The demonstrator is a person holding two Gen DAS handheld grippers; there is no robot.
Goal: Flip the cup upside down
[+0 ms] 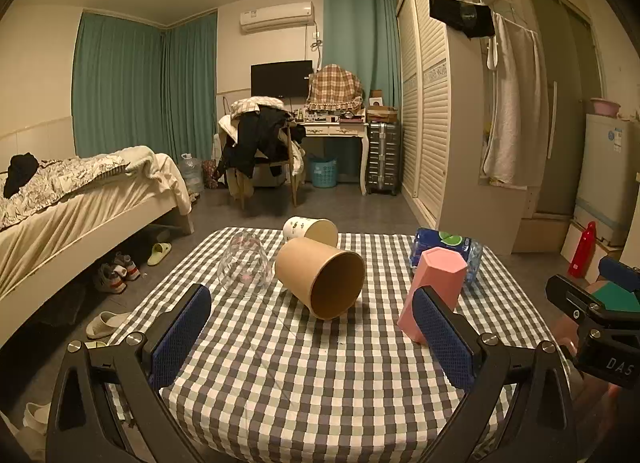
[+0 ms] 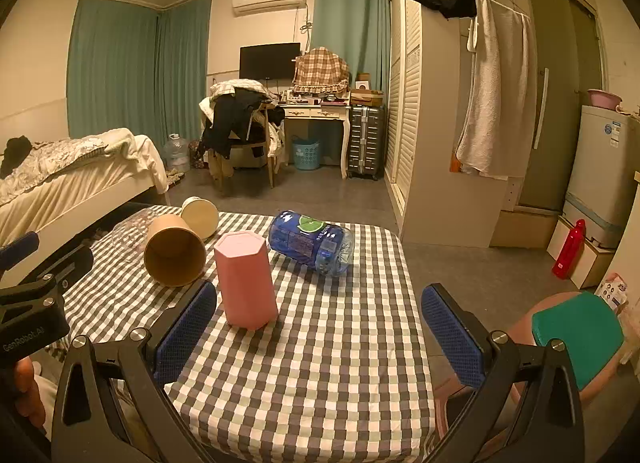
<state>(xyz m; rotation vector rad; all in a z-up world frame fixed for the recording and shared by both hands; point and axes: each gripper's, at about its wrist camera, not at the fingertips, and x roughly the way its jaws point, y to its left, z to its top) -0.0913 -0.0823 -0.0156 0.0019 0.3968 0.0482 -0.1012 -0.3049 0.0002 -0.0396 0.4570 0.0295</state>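
A pink hexagonal cup [image 2: 246, 279] stands mouth down on the checked tablecloth [image 2: 320, 363]; it also shows in the left wrist view [image 1: 434, 287]. A brown paper cup [image 1: 322, 277] lies on its side, mouth toward me, also seen in the right wrist view [image 2: 175, 250]. A white paper cup [image 1: 311, 231] lies on its side behind it. A clear glass [image 1: 244, 265] stands upside down at the left. My left gripper [image 1: 312, 339] is open and empty, short of the brown cup. My right gripper [image 2: 320, 337] is open and empty, just right of the pink cup.
A blue water bottle [image 2: 312, 243] lies on its side at the table's far right. A bed [image 1: 80, 199] is on the left, a wardrobe [image 1: 432, 103] on the right. A stool with a green seat [image 2: 576, 331] stands by the table's right edge.
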